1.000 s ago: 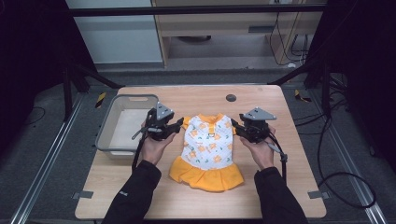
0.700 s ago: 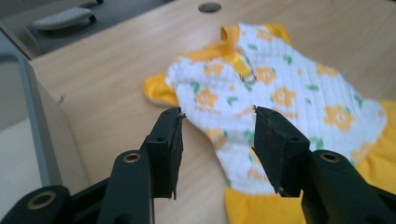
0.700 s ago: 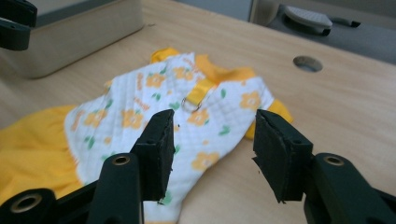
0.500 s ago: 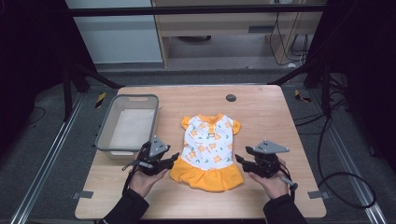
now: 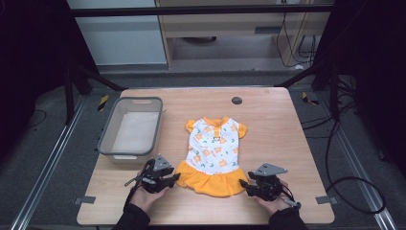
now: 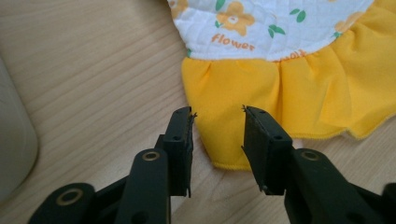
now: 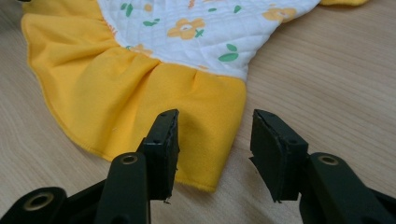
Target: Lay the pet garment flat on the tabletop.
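Dress (image 5: 214, 151) | high view: one, flat on bench (image 5: 287, 124), right of the one bin (image 5: 129, 129); left gripper (image 5: 173, 179) and right gripper (image 5: 245, 186) at its hem corners, closing | left gripper view: fingers (image 6: 180, 135) released astride left corner (image 6: 219, 140); light, soft | right gripper view: fingers (image 7: 163, 135) released astride right corner (image 7: 215, 154); pinch there.

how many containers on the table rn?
1. A grey rectangular plastic bin sits on the left side of the light wooden table, beside the white-and-orange flower-print dress lying flat at the middle. None seems hidden.
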{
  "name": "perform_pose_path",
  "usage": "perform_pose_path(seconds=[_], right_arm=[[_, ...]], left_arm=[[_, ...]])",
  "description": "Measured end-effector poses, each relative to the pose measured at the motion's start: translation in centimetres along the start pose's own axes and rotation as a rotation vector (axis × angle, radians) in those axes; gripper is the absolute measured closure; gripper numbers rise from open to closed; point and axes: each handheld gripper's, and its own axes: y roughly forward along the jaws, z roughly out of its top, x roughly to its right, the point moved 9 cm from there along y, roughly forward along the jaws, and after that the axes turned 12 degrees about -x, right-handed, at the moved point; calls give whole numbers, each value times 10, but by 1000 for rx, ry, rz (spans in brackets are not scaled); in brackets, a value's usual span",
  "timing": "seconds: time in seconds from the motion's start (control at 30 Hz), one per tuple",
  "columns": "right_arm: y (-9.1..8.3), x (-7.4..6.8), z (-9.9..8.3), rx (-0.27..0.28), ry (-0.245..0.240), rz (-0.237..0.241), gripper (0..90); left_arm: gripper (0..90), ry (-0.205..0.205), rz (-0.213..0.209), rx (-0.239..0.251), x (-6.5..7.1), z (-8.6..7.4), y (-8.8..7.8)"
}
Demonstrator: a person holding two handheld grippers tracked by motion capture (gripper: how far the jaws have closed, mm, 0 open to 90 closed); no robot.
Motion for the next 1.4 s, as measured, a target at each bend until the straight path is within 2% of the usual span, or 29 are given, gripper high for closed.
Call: perform_pose_path(seconds=[0.1, 0.13, 0.17, 0.2, 0.23, 0.3, 0.33, 0.5, 0.53, 0.63, 0.67, 0.7, 0.8, 0.87, 0.93, 1.0, 1.03, 1.17, 1.3, 1.37, 1.4], right_arm=[[3, 1, -1, -11, 7, 2, 580], [5, 0, -4, -36, 2, 1, 645], [5, 0, -4, -36, 2, 1, 645], [7, -3, -6, -52, 6, 13, 717], [7, -3, -6, -52, 6, 13, 717], [6, -5, -5, -57, -11, 22, 816], [5, -5, -4, -54, -10, 23, 832], [-8, -3, -1, -20, 8, 46, 846], [-10, -2, -1, -14, 11, 47, 845], [-17, 5, -3, -10, 22, 26, 838], [-19, 9, -6, -24, 15, -10, 827], [-19, 9, -6, -24, 15, -10, 827], [-19, 11, -7, -32, 6, -25, 774], [-20, 11, -6, -19, 3, -27, 740], [-28, 12, 1, 39, 6, -24, 708], [-31, 12, 7, 67, 4, -26, 710], [-31, 12, 7, 67, 4, -26, 710], [-32, 16, 25, 131, 11, -24, 743], [-24, 21, 45, 164, 27, -12, 819], [-22, 23, 49, 166, 33, -5, 829], [-19, 24, 53, 168, 37, -6, 843]], left_arm=[[689, -1, -2, -39, 0, -5, 7], [746, -1, -7, -52, 0, -7, 9], [746, -3, -13, -56, 1, -7, 10], [808, -5, -21, -56, 2, -7, 10], [808, -3, -24, -58, 3, -7, 10], [861, 1, -24, -62, 5, -8, 9], [866, 6, -21, -63, 6, -8, 9], [872, 7, -69, -56, 16, -12, -2], [873, 7, -89, -48, 21, -14, -4], [868, 29, -110, -46, 36, -19, -8], [844, 42, -112, -44, 41, -21, -8], [844, 60, -108, -46, 45, -22, -8], [719, 77, -96, -38, 51, -24, -9], [634, 71, -82, -1, 49, -22, -15], [539, 50, -72, 41, 46, -19, -22], [516, 42, -54, 78, 40, -15, -28], [516, 36, -49, 98, 36, -11, -31], [510, 23, -12, 162, 19, 12, -38], [568, 14, 5, 195, 8, 37, -37], [586, 10, 58, 193, 0, 52, -31], [609, 0, 49, 188, -2, 60, -26]])
